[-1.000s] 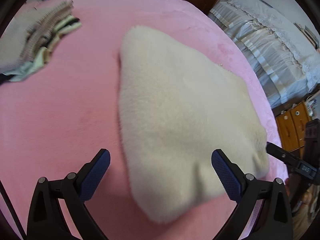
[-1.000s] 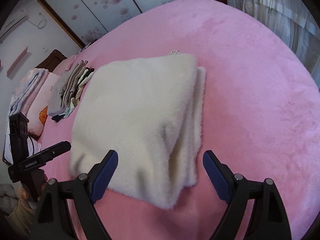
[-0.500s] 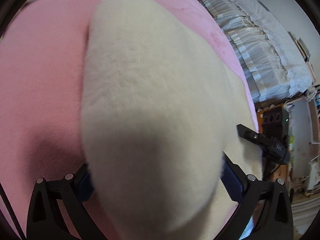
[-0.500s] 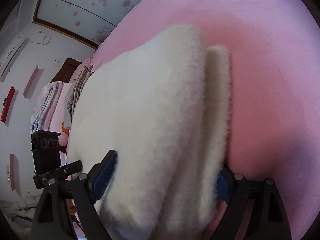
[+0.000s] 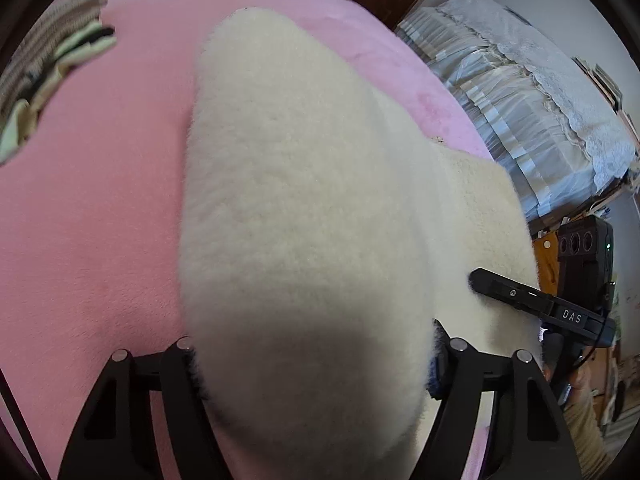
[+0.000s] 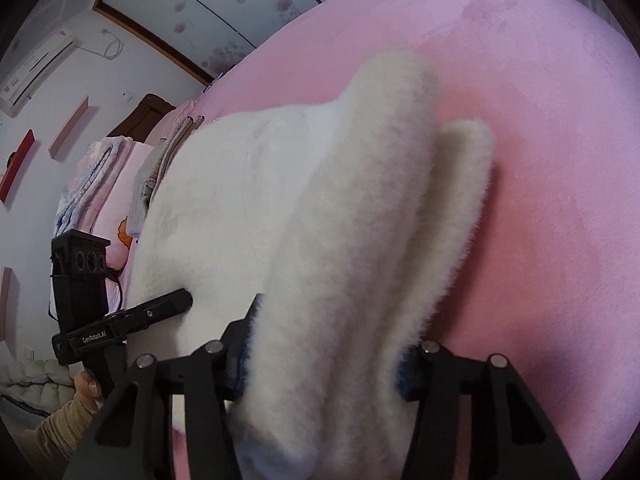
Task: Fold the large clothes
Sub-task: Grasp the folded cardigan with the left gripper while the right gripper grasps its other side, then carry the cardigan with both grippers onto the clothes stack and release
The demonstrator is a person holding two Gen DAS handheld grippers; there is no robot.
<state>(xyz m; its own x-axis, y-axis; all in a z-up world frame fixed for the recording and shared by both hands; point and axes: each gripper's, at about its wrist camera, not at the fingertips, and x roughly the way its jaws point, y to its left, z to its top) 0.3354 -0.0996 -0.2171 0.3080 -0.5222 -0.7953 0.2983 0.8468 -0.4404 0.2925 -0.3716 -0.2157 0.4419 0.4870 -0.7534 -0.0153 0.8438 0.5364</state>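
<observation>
Both grippers, left (image 5: 312,364) and right (image 6: 324,356), clamp the folded cream fleece garment (image 5: 304,200) to lift it off the pink bed (image 5: 92,208)

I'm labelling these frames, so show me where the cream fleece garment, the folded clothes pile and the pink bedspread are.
cream fleece garment (image 5: 296,200), left wrist view, on its broad fuzzy upper face.
folded clothes pile (image 5: 44,60), left wrist view, on the striped top piece.
pink bedspread (image 6: 552,128), right wrist view, on bare plush right of the garment.

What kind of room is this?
Most likely a bedroom: a bed under a pink blanket, pillows and folded bedding at its head, an air conditioner on the wall, and a sliding-door wardrobe.
</observation>
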